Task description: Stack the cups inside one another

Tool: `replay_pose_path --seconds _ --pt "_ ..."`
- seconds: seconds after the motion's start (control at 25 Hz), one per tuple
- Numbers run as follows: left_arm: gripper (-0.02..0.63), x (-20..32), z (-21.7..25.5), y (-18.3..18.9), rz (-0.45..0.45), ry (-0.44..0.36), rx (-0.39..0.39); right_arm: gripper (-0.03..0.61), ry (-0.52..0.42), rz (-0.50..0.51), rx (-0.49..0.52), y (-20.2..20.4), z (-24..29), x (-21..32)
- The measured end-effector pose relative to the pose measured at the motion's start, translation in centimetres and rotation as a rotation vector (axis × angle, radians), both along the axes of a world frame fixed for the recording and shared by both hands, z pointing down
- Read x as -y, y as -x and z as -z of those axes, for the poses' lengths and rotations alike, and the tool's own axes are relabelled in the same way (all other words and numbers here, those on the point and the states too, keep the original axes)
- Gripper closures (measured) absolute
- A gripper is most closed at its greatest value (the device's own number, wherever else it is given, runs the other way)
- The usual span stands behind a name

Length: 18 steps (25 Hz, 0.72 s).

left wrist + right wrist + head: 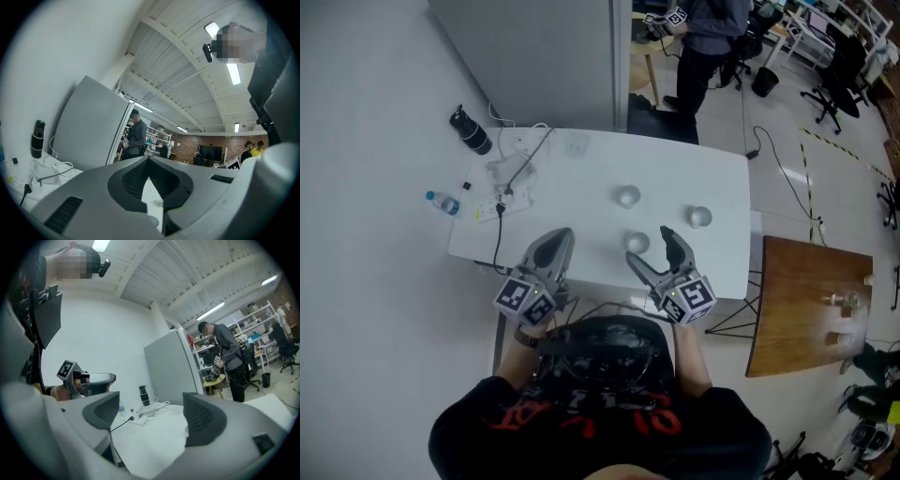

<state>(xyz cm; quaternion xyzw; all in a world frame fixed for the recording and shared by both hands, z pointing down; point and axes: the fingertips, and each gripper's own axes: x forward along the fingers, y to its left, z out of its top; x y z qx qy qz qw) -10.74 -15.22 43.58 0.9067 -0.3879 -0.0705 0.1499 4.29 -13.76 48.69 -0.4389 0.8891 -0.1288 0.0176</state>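
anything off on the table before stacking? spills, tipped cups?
Nothing stands out. Three clear cups stand apart on the white table; none looks tipped, no spill visible. The cables and power strip sit at its left end, away from them.

A: Head view?
B: From above, looking steeply down on the whole counter.
A: Gripper views?
B: Low, near counter height, looking level along their jaws. Both share the black bottle and the grey partition.
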Motion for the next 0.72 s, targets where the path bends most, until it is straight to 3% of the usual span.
replay_pose_path --seconds 0.16,0.44,0.72 --pt "0.614 -0.2 -0.7 0.3 0.002 0.019 -0.002 -0.013 0.07 0.01 -0.087 0.9 -3.9 0.2" --pt "0.614 -0.4 -1.1 1.0 0.02 0.028 -0.002 -0.021 0.21 -0.036 -0.268 -0.1 -13.7 0.6" --pt "0.614 -1.3 -1.2 1.6 0.028 0.047 -0.02 -0.021 0.339 -0.057 -0.266 -1.3 -21.8 0.5"
